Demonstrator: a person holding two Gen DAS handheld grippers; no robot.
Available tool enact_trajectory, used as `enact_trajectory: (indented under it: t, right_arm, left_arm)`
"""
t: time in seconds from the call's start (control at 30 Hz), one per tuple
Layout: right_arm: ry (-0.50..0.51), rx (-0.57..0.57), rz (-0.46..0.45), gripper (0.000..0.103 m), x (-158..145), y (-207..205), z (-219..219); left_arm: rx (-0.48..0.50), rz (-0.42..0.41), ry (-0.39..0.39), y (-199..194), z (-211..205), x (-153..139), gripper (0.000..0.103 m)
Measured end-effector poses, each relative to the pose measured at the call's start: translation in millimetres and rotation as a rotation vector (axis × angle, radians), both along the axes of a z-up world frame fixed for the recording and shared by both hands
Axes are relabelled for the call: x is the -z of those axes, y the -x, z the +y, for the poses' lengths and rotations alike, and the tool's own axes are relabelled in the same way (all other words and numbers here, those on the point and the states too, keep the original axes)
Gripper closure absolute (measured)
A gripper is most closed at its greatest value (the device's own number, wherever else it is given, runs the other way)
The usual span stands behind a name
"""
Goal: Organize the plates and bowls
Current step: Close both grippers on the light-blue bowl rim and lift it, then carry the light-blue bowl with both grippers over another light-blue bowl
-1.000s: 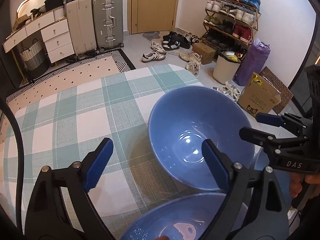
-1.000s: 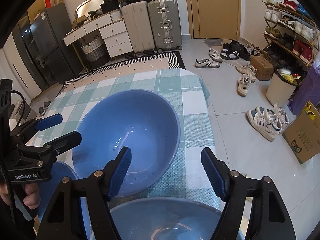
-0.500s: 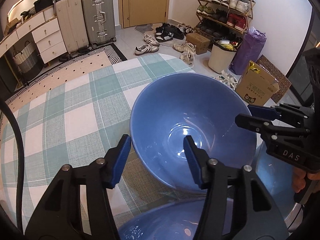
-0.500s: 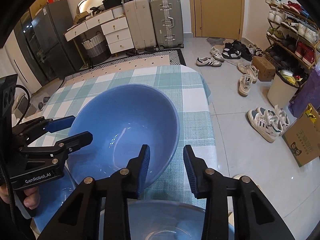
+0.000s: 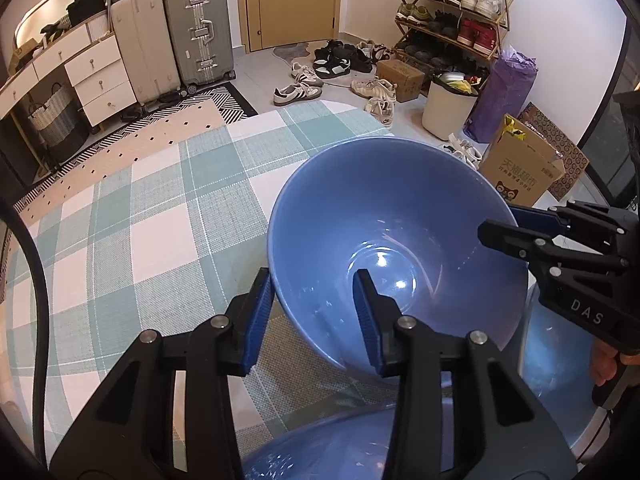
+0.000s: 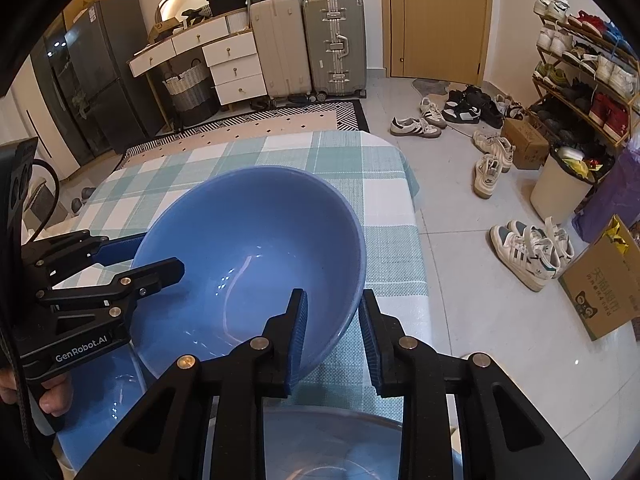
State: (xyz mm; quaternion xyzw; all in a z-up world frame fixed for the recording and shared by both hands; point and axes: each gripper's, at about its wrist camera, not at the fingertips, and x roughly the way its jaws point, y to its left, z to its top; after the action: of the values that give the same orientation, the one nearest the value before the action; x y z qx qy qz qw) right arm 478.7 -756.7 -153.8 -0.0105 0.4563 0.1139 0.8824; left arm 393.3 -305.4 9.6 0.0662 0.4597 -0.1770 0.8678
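Both jaws just closed: my left hand-held gripper [image 5: 314, 312] and right hand-held gripper [image 6: 334, 332] each clamp opposite rims of the large glossy blue ceramic bowl [image 5: 396, 248] over the checked tabletop [image 5: 132, 232]. Ready to lift, I think.

"DAS" – right gripper [image 5: 516, 226]; "GenRobot.AI" – left gripper [image 6: 156, 256]

Large blue bowl [image 5: 400, 216]: glossy, deep, round, empty, with light glints on its inner floor. It sits tilted on the green-and-white checked tablecloth, near the table's right edge. Two further blue dishes lie close by. One [image 5: 320, 452] sits at the near edge, partly under the bowl. The other [image 5: 560, 364] lies to the right, its rim partly hidden by the bowl; its type cannot be told.
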Motion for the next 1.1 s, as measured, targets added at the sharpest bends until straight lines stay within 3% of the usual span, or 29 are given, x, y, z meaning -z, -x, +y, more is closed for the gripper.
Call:
enact_trajectory:
  t: [0.47,1.1]
  right_arm:
    - [0.026,-0.004,-0.061,0.076,-21,14,6]
    - [0.029,-0.012,-0.185,0.076,-82,64,7]
  left_arm:
    - [-0.005,-0.065,0.037,10,8,-26,0.066]
    - [-0.008,-0.196,0.062,70,15,-99,0.066]
